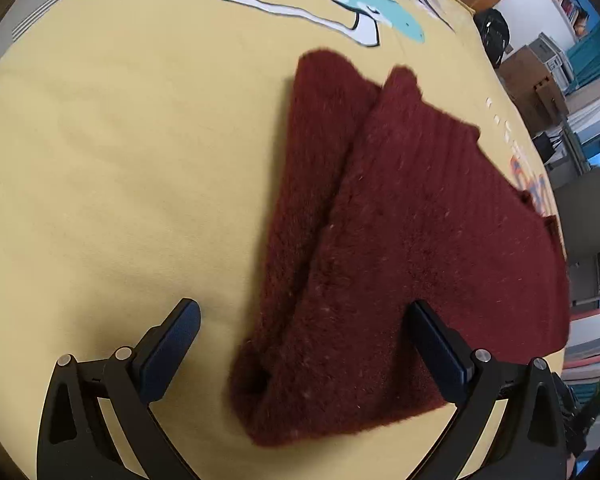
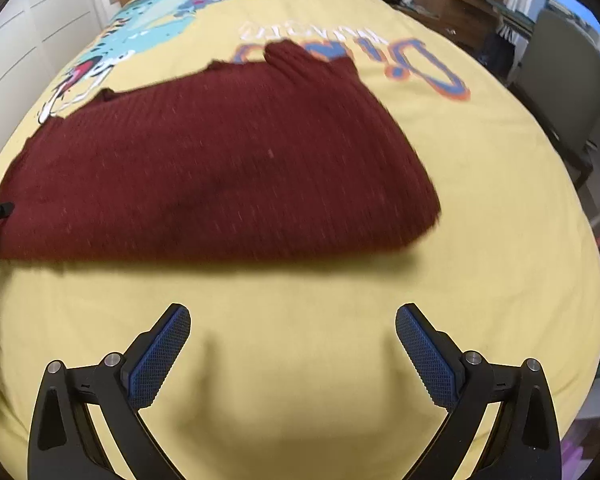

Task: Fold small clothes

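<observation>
Though folded, sweater [image 2: 220, 168] beyond right hand-held gripper [image 2: 293, 320]

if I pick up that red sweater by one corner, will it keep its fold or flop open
Probably flops open: the sweater is a soft, fuzzy knit, draped in loose layers on the yellow sheet. Its ribbed surface should grip well rather than slip. It looks thick, so likely fairly heavy for its size.

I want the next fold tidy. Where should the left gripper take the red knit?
Probably the near folded corner of the red knit, coming in low from the near side. That corner already lies between the open left gripper, lifted slightly off the yellow sheet.
</observation>
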`<action>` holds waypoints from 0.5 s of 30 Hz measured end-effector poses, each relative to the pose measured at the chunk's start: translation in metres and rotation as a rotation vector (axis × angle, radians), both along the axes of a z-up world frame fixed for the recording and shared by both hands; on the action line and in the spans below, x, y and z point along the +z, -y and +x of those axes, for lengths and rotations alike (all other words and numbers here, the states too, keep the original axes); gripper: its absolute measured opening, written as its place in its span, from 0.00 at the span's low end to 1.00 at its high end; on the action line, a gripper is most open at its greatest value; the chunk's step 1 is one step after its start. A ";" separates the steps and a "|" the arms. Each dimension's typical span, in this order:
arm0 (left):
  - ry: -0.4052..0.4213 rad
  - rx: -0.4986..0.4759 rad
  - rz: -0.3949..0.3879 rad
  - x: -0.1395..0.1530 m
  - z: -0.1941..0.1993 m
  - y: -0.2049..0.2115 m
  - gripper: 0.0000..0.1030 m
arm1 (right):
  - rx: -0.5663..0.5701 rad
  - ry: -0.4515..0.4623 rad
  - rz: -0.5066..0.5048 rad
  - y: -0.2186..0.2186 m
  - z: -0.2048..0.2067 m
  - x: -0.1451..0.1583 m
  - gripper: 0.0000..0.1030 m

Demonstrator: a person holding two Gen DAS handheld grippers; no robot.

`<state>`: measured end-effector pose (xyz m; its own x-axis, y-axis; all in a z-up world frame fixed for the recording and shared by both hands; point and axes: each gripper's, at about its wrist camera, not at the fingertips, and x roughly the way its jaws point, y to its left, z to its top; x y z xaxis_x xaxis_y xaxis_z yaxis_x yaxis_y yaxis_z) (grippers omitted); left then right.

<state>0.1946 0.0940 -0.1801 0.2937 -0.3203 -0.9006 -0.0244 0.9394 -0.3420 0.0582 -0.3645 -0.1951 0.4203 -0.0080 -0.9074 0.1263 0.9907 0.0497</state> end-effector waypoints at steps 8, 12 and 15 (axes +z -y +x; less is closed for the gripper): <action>-0.003 -0.093 -0.018 0.007 -0.004 0.023 0.48 | -0.061 -0.014 -0.009 0.023 -0.019 -0.003 0.99; 0.002 -0.123 0.056 0.029 -0.007 0.040 0.26 | -0.088 0.004 0.000 0.035 -0.025 0.003 0.99; 0.039 -0.158 0.066 0.057 -0.012 0.057 0.24 | -0.095 0.024 0.006 0.044 -0.027 0.010 0.99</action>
